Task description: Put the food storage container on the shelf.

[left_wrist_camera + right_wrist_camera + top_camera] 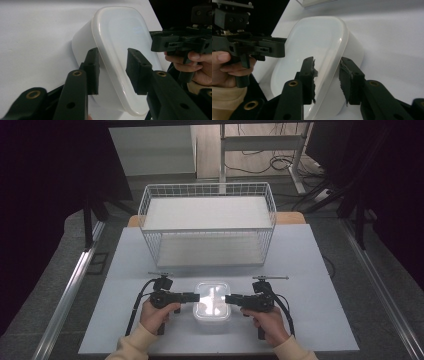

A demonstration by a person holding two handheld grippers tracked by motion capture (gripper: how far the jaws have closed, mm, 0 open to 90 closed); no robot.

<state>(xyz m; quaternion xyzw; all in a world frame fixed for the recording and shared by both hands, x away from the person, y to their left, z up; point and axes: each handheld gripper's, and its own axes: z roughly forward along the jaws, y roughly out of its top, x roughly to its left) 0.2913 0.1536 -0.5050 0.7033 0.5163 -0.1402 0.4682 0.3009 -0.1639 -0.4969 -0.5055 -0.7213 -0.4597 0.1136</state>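
From above, left gripper (196, 297) and right gripper (229, 299) flank the white tub (212, 304); gripper views show jaws straddling its lid rim, probably not clamped yet.

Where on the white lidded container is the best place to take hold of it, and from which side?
Grip the container at the overhanging lid rim on its two short ends, level from left and right. The rim juts past the slick, tapering walls, and each gripper's jaws already straddle it there.
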